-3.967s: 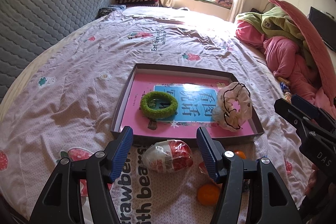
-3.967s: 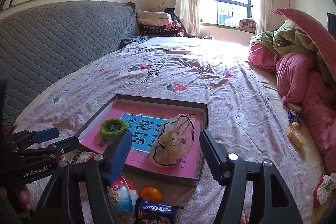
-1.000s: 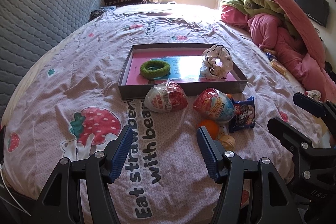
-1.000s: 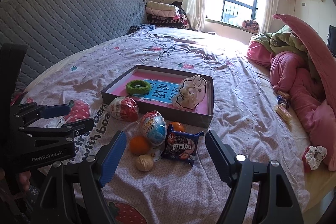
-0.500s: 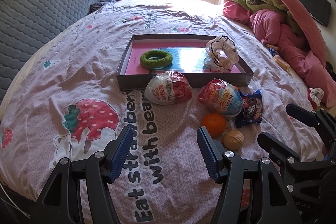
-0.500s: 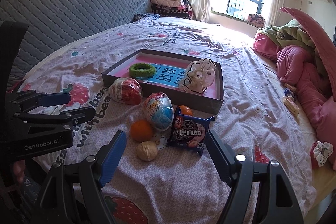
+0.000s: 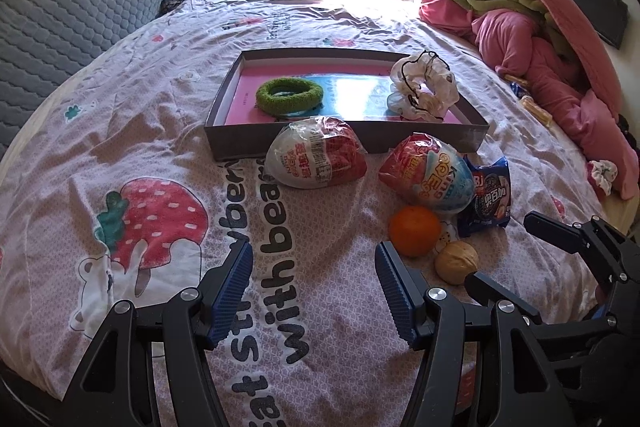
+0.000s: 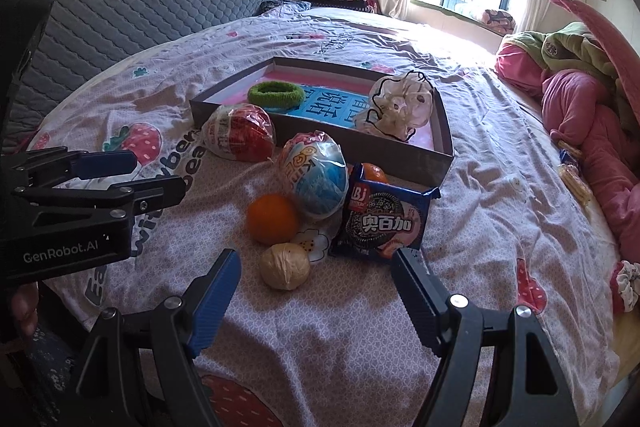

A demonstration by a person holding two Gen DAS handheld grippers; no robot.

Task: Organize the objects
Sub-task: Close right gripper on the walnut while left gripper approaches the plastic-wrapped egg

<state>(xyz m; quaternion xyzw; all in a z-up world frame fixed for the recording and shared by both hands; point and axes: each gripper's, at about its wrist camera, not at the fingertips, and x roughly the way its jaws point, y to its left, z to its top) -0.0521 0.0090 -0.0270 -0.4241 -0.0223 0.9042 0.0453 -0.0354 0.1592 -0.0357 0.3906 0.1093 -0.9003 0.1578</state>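
left gripper (image 7: 314, 285): black frame, blue ribbed pads, jaws wide apart, nothing between them, hanging over bare bedsheet near the printed lettering
right gripper (image 8: 316, 293): same build, jaws wide apart and empty, pointing down at the snack cluster; walnut sits just ahead of the gap, not touched
bedsheet (image 7: 132, 131): lilac cotton with strawberry and bear prints, covers the whole bed
tray (image 7: 224, 111): shallow grey cardboard box lid with pink floor and a blue printed panel, lying flat mid-bed
green scrunchie (image 7: 289, 95): fuzzy green ring, flat inside tray, left part
cream scrunchie (image 7: 424, 89): sheer cream fabric with black trim, inside tray at its right end, leaning on the wall
red-white egg (image 7: 316, 157): plastic-wrapped egg-shaped toy, red and white, on sheet touching tray's front wall
blue-red egg (image 7: 428, 177): wrapped egg-shaped toy, red top and pale blue lower half, just right of the first egg
orange (image 7: 414, 230): small round tangerine, just in front of the blue-red egg
second orange (image 8: 374, 173): mostly hidden behind the cookie pack, by the tray wall
cookie pack (image 8: 380, 223): dark blue foil sandwich-cookie packet, lying beside the blue-red egg
walnut (image 8: 284, 266): tan whole walnut, nearest item to both grippers, close to the orange
blankets (image 7: 540, 39): pink and green heap at right edge of bed, well apart from the tray
headboard (image 8: 140, 3): grey quilted padding along the left
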